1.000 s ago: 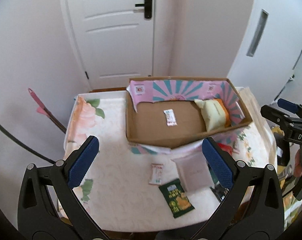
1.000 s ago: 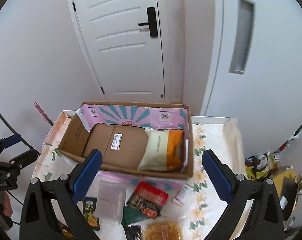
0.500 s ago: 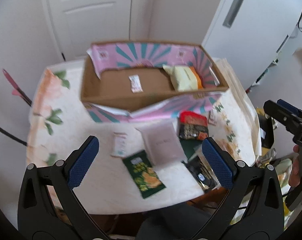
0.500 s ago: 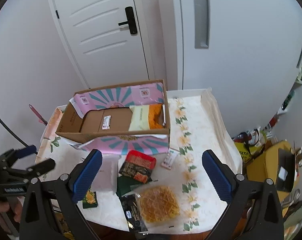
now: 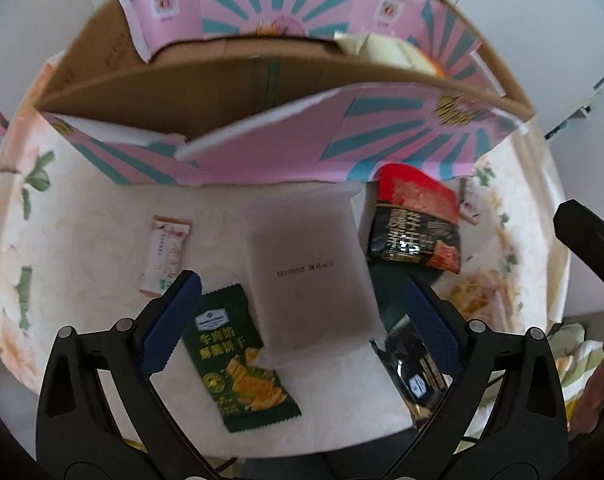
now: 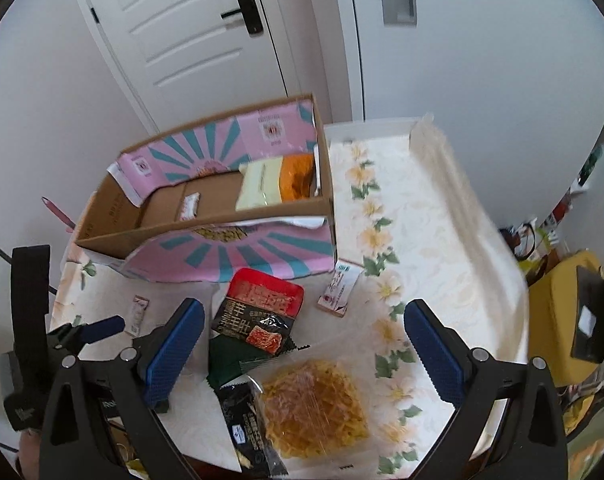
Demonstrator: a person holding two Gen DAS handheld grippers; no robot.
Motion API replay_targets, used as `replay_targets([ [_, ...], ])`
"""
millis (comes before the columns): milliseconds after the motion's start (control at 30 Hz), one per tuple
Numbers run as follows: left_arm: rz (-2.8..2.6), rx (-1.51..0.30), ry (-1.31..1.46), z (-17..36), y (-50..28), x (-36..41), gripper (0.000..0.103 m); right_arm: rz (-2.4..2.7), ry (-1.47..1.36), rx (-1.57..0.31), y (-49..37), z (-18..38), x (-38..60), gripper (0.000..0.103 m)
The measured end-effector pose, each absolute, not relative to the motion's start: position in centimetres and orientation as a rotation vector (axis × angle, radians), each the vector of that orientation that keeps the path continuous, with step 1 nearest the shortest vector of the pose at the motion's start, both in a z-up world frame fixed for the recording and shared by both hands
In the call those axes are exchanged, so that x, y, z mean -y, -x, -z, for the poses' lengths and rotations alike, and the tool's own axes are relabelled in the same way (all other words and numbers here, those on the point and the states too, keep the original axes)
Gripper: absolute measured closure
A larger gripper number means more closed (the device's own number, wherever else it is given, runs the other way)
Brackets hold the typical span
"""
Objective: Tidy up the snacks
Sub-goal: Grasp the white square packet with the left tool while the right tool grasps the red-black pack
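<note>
Below, both tools gape empty over the table (image 6: 441,208): left tool (image 5: 298,320) above a frosted pouch (image 5: 309,272) and green cracker packet (image 5: 238,360); right tool (image 6: 303,348) above a red-black snack bag (image 6: 258,312) and clear noodle pack (image 6: 313,408). Cardboard box (image 6: 206,232) behind holds a yellow bag (image 6: 262,186).

A cardboard box (image 6: 206,224) with pink-and-teal sunburst flaps sits open on the worktop, holding a pale yellow-and-orange bag (image 6: 278,180) and a small white sachet (image 6: 190,205). Before it lie a frosted flat pouch (image 5: 309,268), a green cracker packet (image 5: 238,356) at its 7 o'clock, a red-and-black packet (image 6: 258,312), a clear noodle bag (image 6: 313,404) and a small pink sachet (image 5: 166,254).
</note>
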State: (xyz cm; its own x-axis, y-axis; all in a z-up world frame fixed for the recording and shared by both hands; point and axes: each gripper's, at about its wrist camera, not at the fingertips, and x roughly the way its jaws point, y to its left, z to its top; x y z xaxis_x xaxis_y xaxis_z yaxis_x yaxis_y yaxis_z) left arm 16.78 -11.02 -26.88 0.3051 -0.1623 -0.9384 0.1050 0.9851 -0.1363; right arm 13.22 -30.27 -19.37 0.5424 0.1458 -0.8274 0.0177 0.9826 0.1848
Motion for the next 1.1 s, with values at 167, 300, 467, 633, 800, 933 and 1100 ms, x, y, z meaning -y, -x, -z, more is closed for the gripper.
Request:
replay_targets([
  [167,0.162,-1.275,0.046,28.5,-17.5,11.3,0.008,-0.063,-0.197,-1.039,-14.6,21.8,29.5,0.003],
  [300,0.150,-1.287,0.037,29.2,-17.9,11.6,0.013,-0.049,-0.225,-1.083,-15.4,23.5,29.0,0.003],
  [467,0.152,-1.297,0.052,29.9,-18.4,11.5,0.024,-0.041,-0.233,-1.118,-15.8,24.8,28.4,0.003],
  [633,0.179,-1.282,0.015,29.7,-18.5,12.1,0.036,-0.045,-0.240,-1.134,-16.2,25.6,28.1,0.003],
  [800,0.192,-1.274,0.041,29.5,-18.6,11.5,0.038,-0.041,-0.260,-1.153,-16.8,26.2,27.8,0.003],
  [933,0.197,-1.264,0.061,28.8,-18.8,11.1,0.040,-0.029,-0.297,-1.176,-17.4,27.1,27.6,0.003],
  [1100,0.200,-1.240,0.054,27.2,-17.7,10.3,0.040,-0.029,-0.337,-1.193,-18.0,28.0,27.1,0.003],
])
